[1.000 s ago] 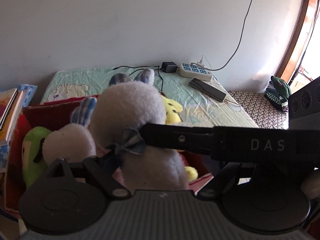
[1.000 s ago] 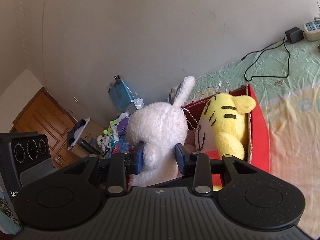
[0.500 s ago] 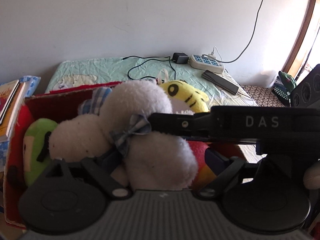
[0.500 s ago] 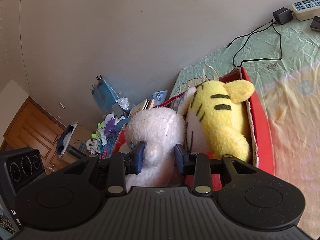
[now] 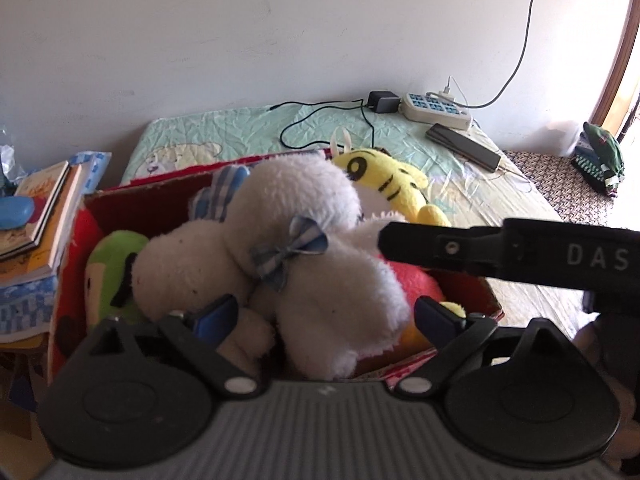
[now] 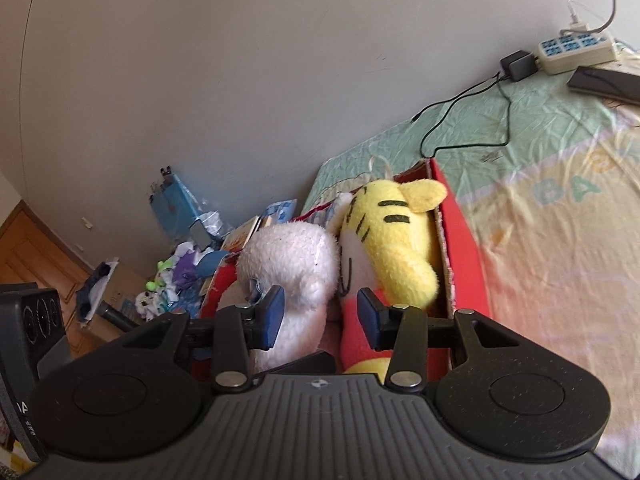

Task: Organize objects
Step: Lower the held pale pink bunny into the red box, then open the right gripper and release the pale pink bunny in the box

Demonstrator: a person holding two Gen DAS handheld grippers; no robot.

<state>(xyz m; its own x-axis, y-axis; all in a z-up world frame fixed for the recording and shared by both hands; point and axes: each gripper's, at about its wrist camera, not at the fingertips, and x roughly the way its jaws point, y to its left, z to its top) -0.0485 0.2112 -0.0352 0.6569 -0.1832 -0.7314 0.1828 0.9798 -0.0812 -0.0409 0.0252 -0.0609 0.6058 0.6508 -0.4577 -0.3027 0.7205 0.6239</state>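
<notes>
A red cardboard box (image 5: 160,196) stands on the bed with soft toys in it. A white plush bunny (image 5: 332,288) with a blue checked bow lies on top, beside a smaller white plush (image 5: 184,264), a green toy (image 5: 108,276) and a yellow striped tiger (image 5: 392,184). My left gripper (image 5: 326,318) is open, its blue pads well apart on either side of the bunny's body. My right gripper (image 6: 320,316) is open too, just off the bunny (image 6: 288,256), with the tiger (image 6: 400,232) to its right against the box wall (image 6: 460,248). The black arm of the right gripper's finger (image 5: 440,246) reaches in from the right.
Stacked books (image 5: 36,216) lie left of the box. On the bed sheet (image 5: 500,200) behind it are a black cable (image 5: 320,120), a power strip (image 5: 436,110) and a dark flat device (image 5: 464,146). Floor clutter (image 6: 176,280) and a wooden door (image 6: 32,248) lie beyond.
The white bunny came down from above the box and now lies in it. My right gripper's pads have spread and let go of it. Both grippers dropped lower.
</notes>
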